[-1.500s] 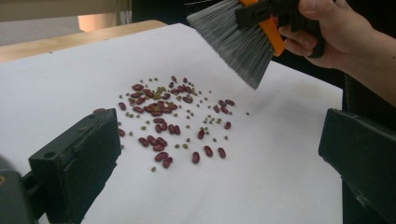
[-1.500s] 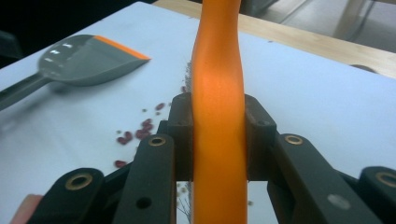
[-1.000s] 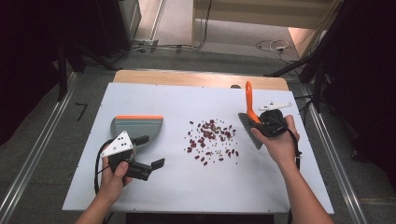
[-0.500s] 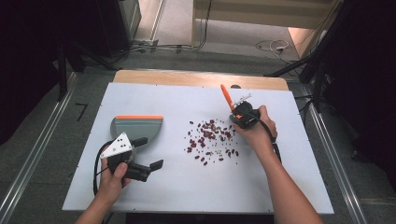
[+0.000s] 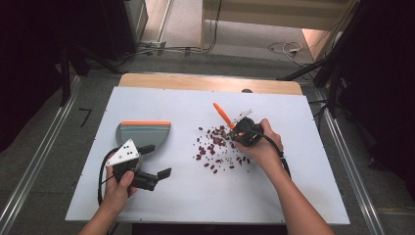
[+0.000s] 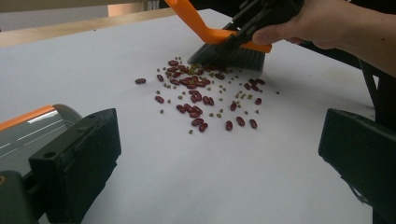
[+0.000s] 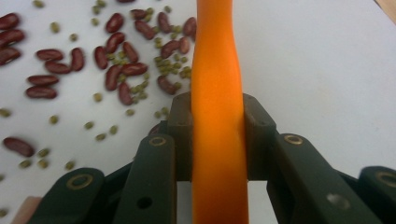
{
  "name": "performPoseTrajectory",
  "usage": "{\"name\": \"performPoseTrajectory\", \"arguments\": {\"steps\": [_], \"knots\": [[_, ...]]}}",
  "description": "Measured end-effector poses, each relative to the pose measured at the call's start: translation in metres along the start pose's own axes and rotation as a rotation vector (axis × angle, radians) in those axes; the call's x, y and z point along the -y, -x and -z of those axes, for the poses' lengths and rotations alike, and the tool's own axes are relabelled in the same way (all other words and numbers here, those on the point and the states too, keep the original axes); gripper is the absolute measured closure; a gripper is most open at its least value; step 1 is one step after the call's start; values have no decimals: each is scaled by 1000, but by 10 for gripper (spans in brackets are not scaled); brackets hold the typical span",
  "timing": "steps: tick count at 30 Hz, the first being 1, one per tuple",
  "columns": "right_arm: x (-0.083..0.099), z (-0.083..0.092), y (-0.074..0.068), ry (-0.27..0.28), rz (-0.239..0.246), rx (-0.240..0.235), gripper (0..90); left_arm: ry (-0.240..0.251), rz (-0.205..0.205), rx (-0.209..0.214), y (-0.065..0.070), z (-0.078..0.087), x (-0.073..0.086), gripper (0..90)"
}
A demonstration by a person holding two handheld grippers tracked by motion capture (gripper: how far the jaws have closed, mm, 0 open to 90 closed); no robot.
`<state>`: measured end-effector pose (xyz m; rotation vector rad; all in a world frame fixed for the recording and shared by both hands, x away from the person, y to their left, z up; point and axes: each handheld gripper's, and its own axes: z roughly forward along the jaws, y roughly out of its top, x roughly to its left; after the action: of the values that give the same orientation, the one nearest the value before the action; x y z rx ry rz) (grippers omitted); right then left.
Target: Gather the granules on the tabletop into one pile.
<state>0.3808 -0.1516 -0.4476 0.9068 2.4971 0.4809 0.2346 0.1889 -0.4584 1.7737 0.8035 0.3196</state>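
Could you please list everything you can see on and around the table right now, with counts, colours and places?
Table: one, white top with a wooden far edge, centre of the high view.
Red beans: many, dark red, scattered mid-table.
Green beans: many, small, olive green, mixed among the red ones.
Brush: one, orange handle with dark bristles, bristles down at the far edge of the beans.
Dustpan: one, grey with an orange rim, left of the beans.
Cables: a few, on the floor beyond the table.
Left claw: one, black, jaws apart and empty, near the dustpan.
Right claw: one, black, clamped on the brush handle.
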Motion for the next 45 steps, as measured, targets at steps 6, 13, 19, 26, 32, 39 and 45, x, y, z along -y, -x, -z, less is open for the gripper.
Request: {"name": "performPoseTrajectory", "arguments": {"steps": [6, 13, 19, 26, 32, 39, 45], "knots": [[1, 10, 4, 19, 4, -19, 689, -3, -1, -1, 0, 0, 0, 0], [-27, 7, 24, 132, 113, 59, 688, 3, 0, -4, -1, 2, 0, 0], [-52, -29, 22, 124, 299, 102, 689, 5, 4, -5, -3, 4, 1, 0], [-55, -38, 4, 56, 307, -3, 688, 10, 6, -10, -5, 5, 2, 0], [-45, -27, -10, 60, 357, -73, 687, 7, 0, -10, -3, 5, 1, 0], [-32, -13, -21, 63, 421, -114, 686, 15, 6, -22, -4, 6, 1, 0], [-41, -8, -3, 128, 382, -84, 688, 8, 7, -26, -5, 5, 2, 0]]}}
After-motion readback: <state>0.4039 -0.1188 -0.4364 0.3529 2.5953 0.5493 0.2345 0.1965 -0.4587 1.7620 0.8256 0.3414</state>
